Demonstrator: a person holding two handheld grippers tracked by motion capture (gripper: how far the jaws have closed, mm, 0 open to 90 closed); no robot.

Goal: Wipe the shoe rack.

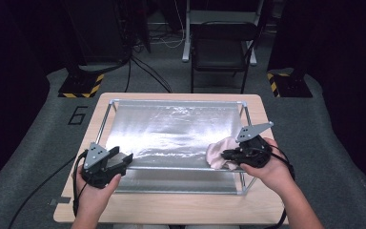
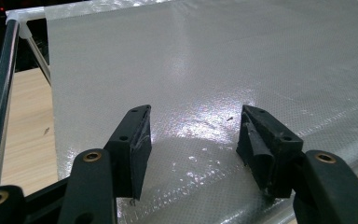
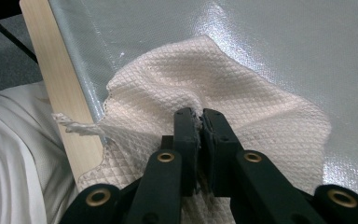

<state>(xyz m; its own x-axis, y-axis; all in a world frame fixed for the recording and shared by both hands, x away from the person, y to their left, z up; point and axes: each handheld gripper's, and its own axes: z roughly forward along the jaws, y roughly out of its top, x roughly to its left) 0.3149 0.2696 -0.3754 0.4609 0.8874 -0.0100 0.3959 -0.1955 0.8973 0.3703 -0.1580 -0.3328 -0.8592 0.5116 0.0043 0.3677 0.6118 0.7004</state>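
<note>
Here, the right gripper [image 3: 200,116] jaws pinch a pink cloth [image 3: 242,107] on the silver sheet [image 1: 171,129]; the left gripper [image 2: 193,135] jaws gape empty beside the metal frame [image 1: 106,119].

The right gripper [image 3: 199,116] covers the pinched fold of the pale cloth [image 3: 242,107], so how much fabric sits between its jaws is hidden. In the right gripper view the cloth's near part runs off the bottom edge beneath the gripper. In the high view the cloth [image 1: 215,153] is partly hidden behind that gripper [image 1: 226,154], and its weave is too small to make out. Beside the cloth, the silver sheet [image 2: 177,65] runs past the left gripper view's top and right edges.
</note>
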